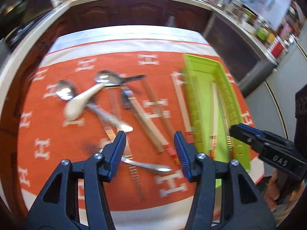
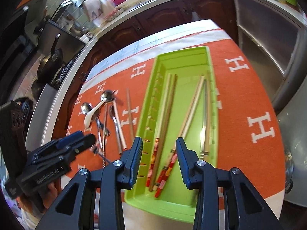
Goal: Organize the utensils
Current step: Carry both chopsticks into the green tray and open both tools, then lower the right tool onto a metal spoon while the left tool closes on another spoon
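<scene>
utensils (image 1: 115,113) motion-blurred, tray (image 1: 195,103) near end cut off

Motion blur smears the spoons (image 1: 65,92), and the green tray (image 2: 213,103) continues behind the fingers.

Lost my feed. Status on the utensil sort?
Both hand-held grippers, left and right, open, empty. Chopsticks in green tray; spoons on cloth. Nothing blocking.

an orange cloth (image 2: 239,99) covers the table, bearing a green tray (image 2: 208,57), spoons (image 1: 66,92) and chopsticks (image 1: 149,128).
</scene>
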Action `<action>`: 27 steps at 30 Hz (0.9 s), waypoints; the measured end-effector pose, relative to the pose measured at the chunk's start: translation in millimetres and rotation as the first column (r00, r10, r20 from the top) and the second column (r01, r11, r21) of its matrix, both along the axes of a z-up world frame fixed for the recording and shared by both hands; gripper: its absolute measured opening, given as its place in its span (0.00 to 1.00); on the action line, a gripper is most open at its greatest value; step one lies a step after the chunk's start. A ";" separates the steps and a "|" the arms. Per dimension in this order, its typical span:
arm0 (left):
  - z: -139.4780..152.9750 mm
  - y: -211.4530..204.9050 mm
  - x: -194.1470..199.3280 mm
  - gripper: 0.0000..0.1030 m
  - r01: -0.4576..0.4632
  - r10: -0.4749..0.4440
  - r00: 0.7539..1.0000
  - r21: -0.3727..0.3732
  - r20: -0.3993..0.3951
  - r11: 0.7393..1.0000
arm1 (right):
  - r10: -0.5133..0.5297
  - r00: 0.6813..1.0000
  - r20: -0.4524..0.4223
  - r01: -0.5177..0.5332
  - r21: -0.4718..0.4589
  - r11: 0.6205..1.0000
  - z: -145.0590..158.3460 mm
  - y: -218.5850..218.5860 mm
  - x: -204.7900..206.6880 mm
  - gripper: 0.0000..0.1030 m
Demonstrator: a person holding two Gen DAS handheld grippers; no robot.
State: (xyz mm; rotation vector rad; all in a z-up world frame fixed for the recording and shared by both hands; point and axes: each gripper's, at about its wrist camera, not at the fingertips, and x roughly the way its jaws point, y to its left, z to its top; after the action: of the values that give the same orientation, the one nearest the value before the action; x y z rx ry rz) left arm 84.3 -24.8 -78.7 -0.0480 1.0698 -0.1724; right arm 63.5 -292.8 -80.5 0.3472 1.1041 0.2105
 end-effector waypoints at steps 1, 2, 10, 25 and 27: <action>0.8 11.3 -1.9 0.47 -0.022 0.022 1.000 0.003 0.003 1.000 | 0.018 1.000 0.002 -0.018 -0.003 1.000 0.4 7.1 0.9 0.35; 0.9 22.5 -4.1 0.47 -0.044 0.044 0.999 0.006 0.005 0.999 | 0.030 1.000 0.003 -0.030 -0.005 1.000 1.5 11.1 0.7 0.35; 1.3 113.9 -33.7 0.47 -0.219 0.218 0.975 0.038 0.033 0.975 | 0.190 0.981 0.032 -0.189 -0.046 0.981 14.6 78.4 4.5 0.35; -29.3 175.2 -40.4 0.47 -0.294 0.294 0.956 -0.004 -0.001 0.956 | 0.339 0.941 0.002 -0.337 -0.113 0.935 18.4 177.8 49.3 0.35; -32.8 178.2 -31.3 0.47 -0.286 0.286 0.958 -0.015 -0.008 0.958 | 0.347 0.938 -0.001 -0.345 -0.123 0.931 18.0 182.3 63.1 0.35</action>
State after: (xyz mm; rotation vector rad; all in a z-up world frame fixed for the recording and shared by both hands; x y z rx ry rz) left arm 53.0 153.4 -111.5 -0.2170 1.0549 0.0811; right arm 126.6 -110.5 -62.5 0.0381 1.1478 0.4566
